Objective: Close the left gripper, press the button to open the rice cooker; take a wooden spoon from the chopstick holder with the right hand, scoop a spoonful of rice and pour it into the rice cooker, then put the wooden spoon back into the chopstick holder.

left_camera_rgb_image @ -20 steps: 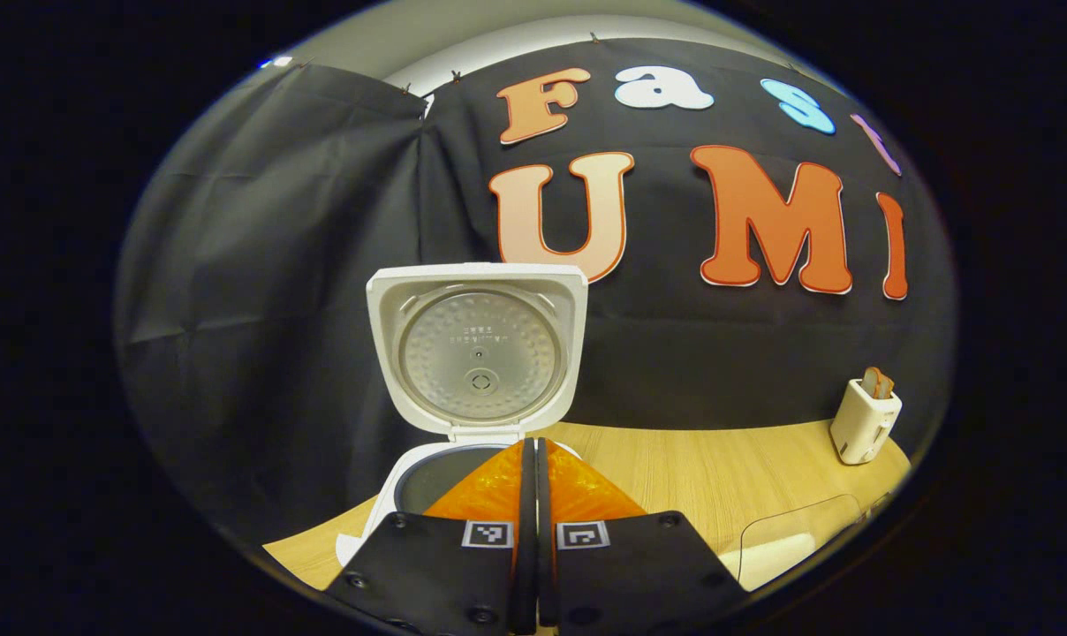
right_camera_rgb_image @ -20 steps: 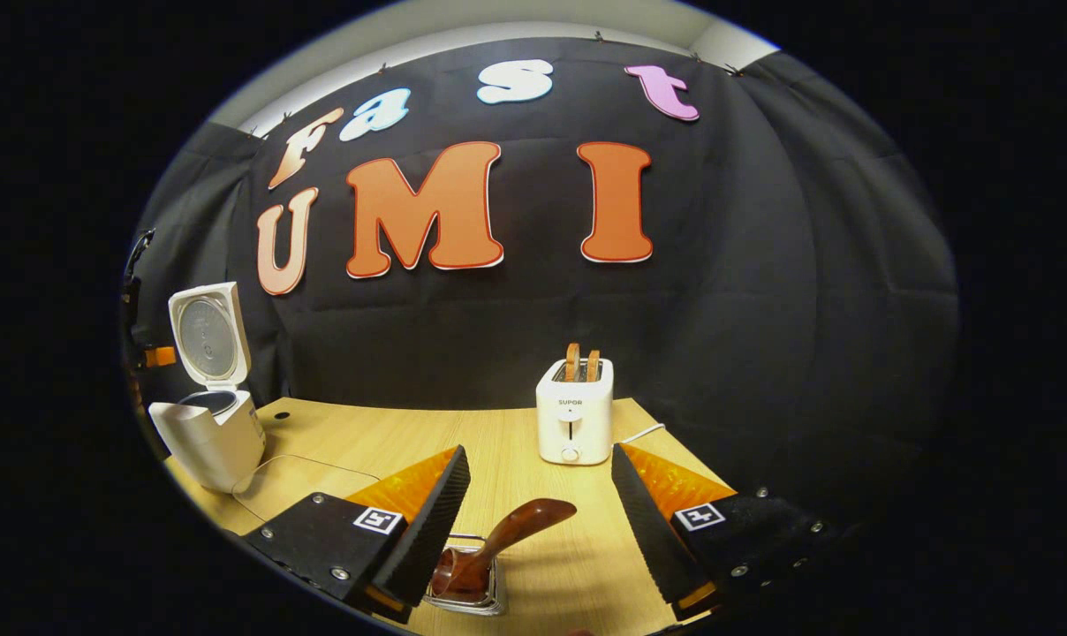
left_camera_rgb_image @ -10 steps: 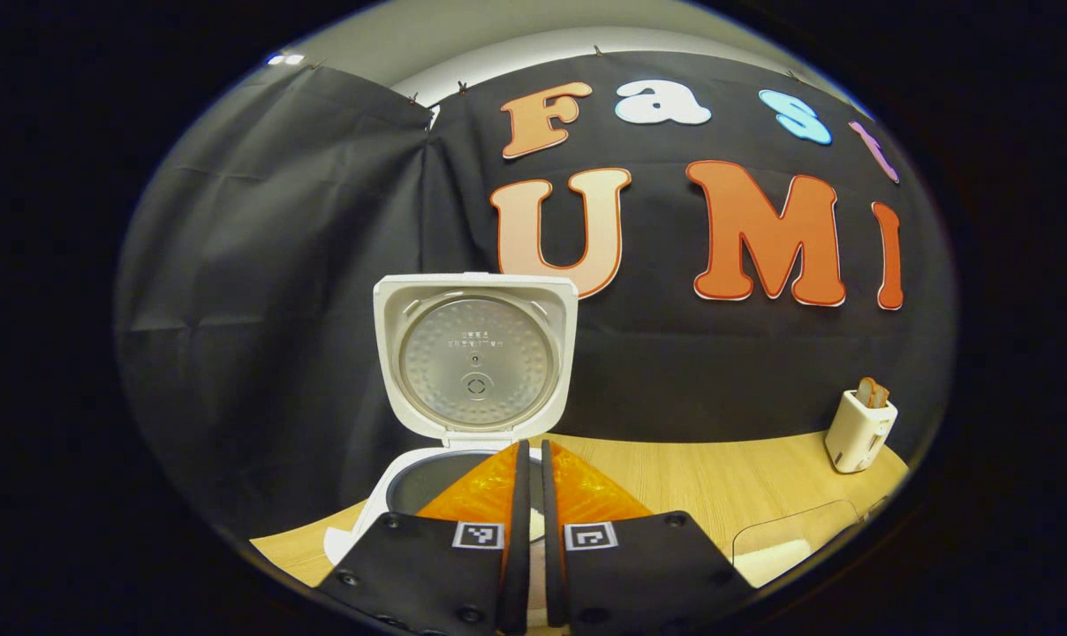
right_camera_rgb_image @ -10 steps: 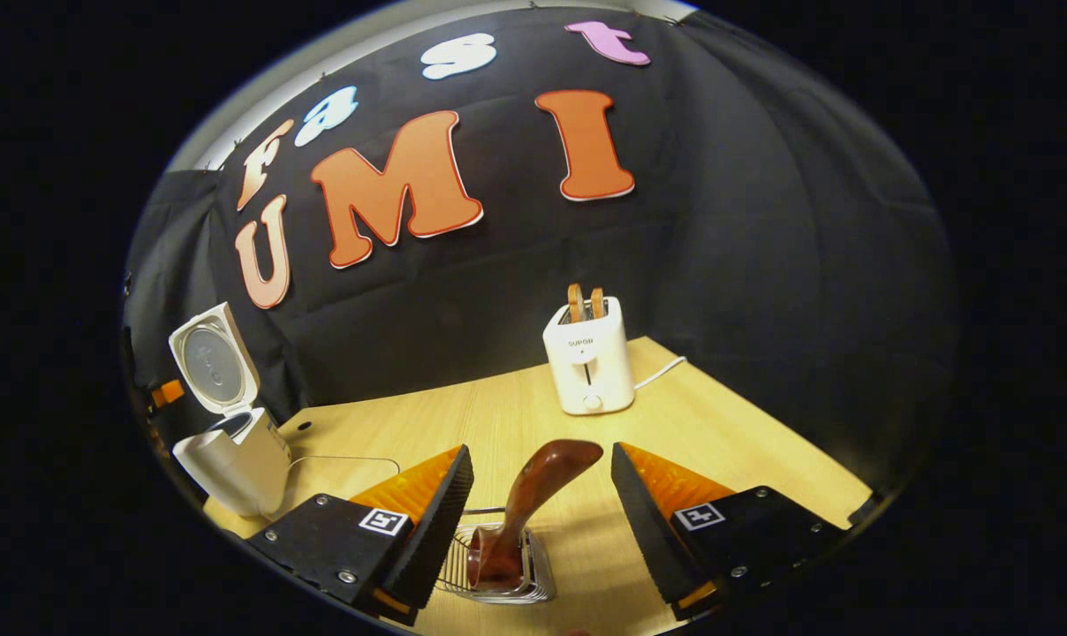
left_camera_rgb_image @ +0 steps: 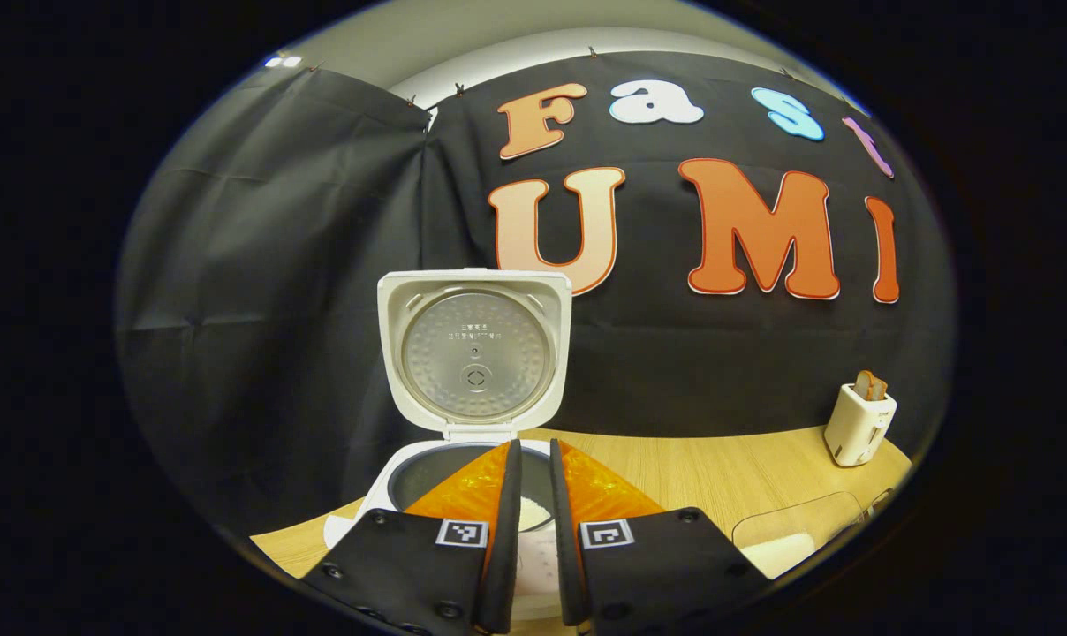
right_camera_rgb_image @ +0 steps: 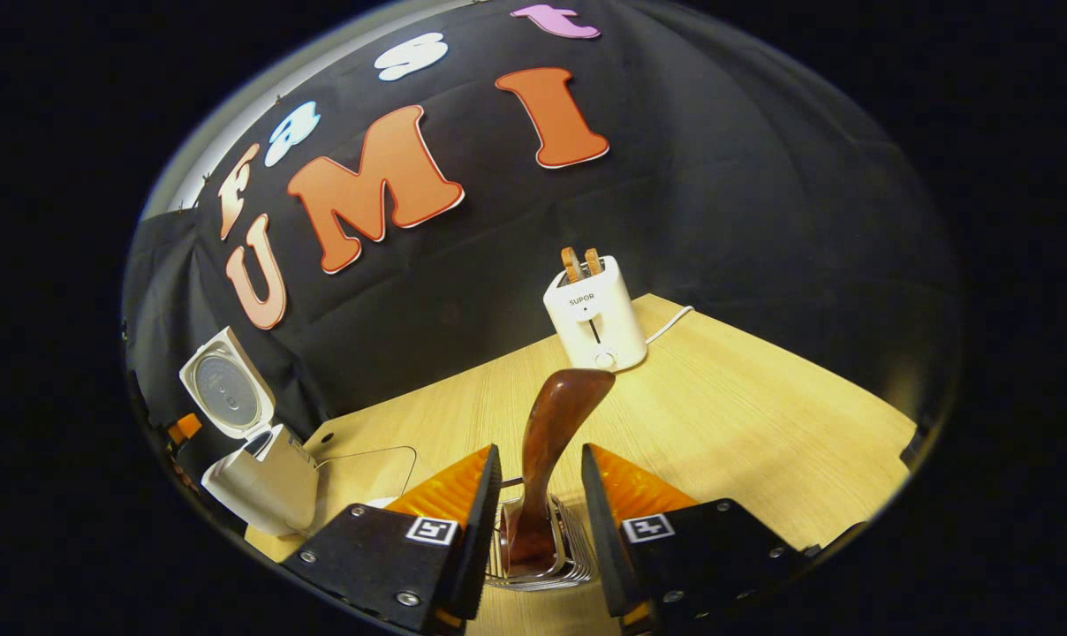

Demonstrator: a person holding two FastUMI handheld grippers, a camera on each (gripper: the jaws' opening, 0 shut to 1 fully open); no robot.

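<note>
Rice cooker (left_camera_rgb_image: 463,459) stands on the surface (left_camera_rgb_image: 719,477) with its lid up, rice in the pot — the left claw (left_camera_rgb_image: 533,512) hovers over it, fingers slightly apart. Right claw (right_camera_rgb_image: 538,521) straddles the wooden spoon (right_camera_rgb_image: 551,442) in the chopstick holder (right_camera_rgb_image: 533,570) — fingers apart, not yet touching it.

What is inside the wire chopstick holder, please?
The wooden spoon stands in the chopstick holder, handle up, between the right gripper's open fingers. Its lower end is partly hidden by the wires; I cannot tell whether anything else is inside.
</note>
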